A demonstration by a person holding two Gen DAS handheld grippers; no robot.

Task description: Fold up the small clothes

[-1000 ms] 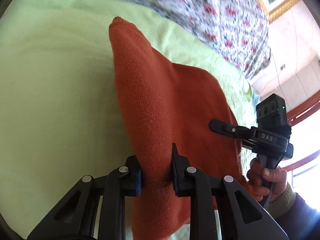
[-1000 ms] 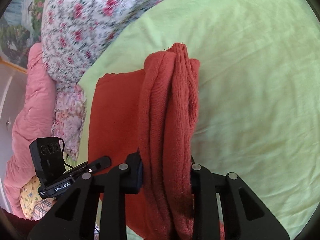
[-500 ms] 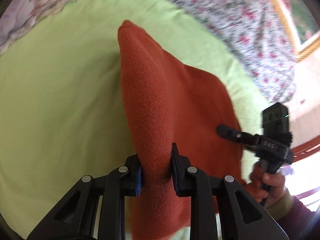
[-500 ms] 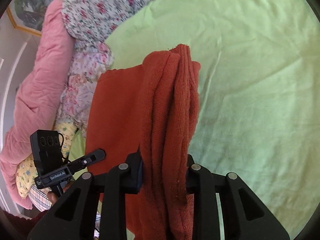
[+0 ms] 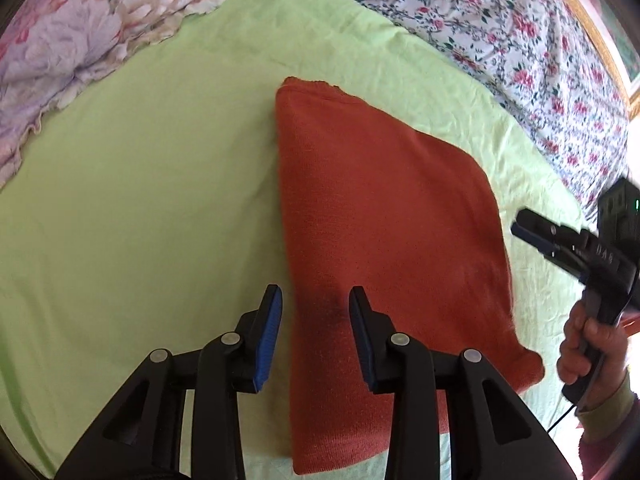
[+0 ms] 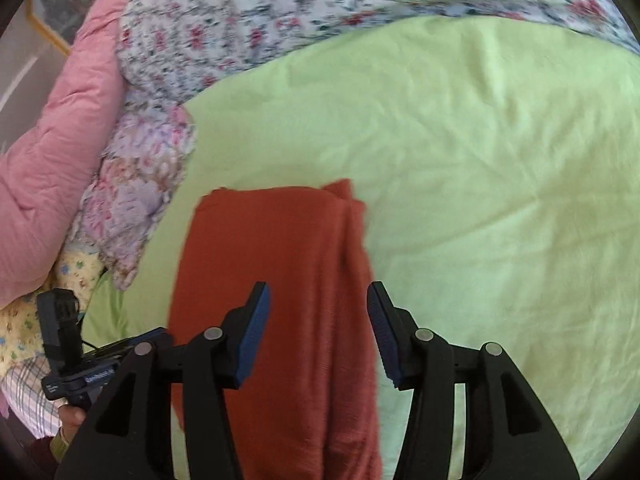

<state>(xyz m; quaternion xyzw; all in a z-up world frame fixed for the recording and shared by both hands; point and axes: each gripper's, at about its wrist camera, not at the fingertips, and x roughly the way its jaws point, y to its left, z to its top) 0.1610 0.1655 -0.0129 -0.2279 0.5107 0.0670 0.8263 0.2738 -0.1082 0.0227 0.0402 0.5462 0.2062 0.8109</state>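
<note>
A rust-orange knit garment lies folded flat on the light green bed sheet. It also shows in the right wrist view. My left gripper is open and empty, its jaws hovering over the garment's left folded edge. My right gripper is open and empty, its jaws hovering over the garment's right edge, where thicker folds lie. In the left wrist view the right gripper shows at the far right, off the garment, held by a hand.
A floral quilt runs along the back of the bed. A pale floral pillow lies at the far left. In the right wrist view a pink quilt and patterned cloths lie at the left.
Both grippers have opened and let go of the garment. It has dropped from hanging to lying flat on the sheet. Both grippers have pulled back from it a little.
</note>
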